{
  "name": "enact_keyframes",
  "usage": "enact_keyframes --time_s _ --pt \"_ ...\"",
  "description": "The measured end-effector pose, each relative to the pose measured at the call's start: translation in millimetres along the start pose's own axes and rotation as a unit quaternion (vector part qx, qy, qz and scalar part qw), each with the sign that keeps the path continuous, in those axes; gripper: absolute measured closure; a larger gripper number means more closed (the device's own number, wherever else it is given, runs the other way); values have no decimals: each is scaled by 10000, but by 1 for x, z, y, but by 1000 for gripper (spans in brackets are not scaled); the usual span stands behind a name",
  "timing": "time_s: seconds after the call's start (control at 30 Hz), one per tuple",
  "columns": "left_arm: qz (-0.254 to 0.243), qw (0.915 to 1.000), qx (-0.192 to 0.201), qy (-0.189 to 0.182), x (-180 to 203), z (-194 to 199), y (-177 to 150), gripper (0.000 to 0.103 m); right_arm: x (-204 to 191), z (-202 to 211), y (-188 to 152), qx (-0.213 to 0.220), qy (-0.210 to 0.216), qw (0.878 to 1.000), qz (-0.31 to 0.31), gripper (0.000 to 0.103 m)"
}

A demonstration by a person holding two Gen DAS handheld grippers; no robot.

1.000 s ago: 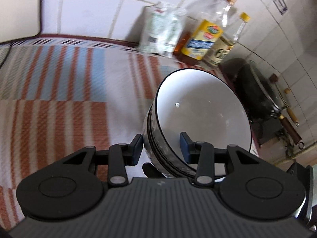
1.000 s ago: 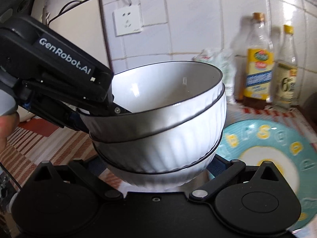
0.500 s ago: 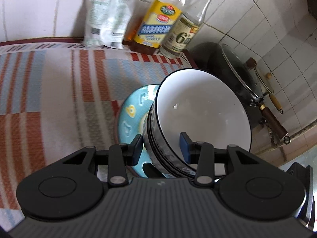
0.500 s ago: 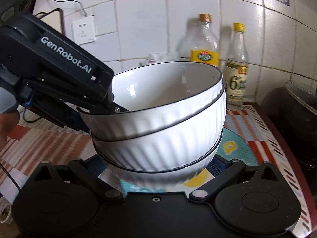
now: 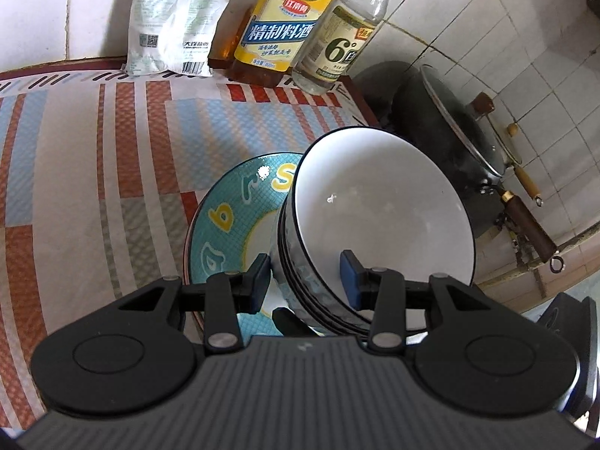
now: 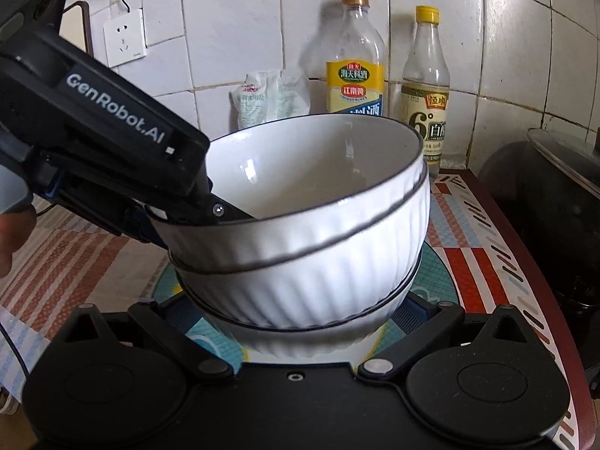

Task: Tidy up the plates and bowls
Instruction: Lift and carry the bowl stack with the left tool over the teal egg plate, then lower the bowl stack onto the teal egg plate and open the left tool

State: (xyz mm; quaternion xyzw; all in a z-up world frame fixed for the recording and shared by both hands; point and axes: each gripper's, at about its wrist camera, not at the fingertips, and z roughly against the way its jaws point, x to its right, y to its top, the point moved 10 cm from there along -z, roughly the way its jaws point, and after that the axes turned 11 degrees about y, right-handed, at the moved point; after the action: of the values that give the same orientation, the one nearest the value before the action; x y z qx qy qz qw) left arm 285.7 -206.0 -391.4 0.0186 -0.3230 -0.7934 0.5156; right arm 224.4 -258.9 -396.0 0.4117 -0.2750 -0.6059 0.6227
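Note:
A stack of white ribbed bowls with dark rims (image 5: 378, 217) (image 6: 311, 247) hangs just above a teal plate with yellow letters (image 5: 232, 217) (image 6: 435, 277) on the striped mat. My left gripper (image 5: 305, 277) is shut on the near rim of the stack, one finger inside the top bowl, one outside. It shows in the right wrist view as a black body labelled GenRobot.AI (image 6: 112, 142). My right gripper (image 6: 300, 315) is shut on the stack's base, a finger on each side; the tips are hidden by the bowls.
A white packet (image 5: 168, 18), a yellow-labelled bottle (image 5: 285, 22) and a clear bottle (image 5: 345, 37) stand at the tiled wall. A black lidded wok (image 5: 450, 142) sits to the right past the mat's edge. A wall socket (image 6: 123, 37) is at the left.
Both grippers have carried the bowl stack to the right and over the teal plate, closer to the bottles and wok. The grip on the bowls has not changed.

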Motion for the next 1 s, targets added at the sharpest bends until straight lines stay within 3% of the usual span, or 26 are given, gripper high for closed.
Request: enact_keyframes --time_s 0.6,0.83,1.0 --pt "33 9997 4 239 -2 -5 -1 66 7 -19 -1 -287 25 9995 -125 0" --pt "180 9990 -144 392 -7 -2 -1 63 6 -11 0 -290 72 9987 -417 0" --pt "5 9984 -53 554 -4 4 0 63 5 2 -5 -201 31 9986 -493 0"
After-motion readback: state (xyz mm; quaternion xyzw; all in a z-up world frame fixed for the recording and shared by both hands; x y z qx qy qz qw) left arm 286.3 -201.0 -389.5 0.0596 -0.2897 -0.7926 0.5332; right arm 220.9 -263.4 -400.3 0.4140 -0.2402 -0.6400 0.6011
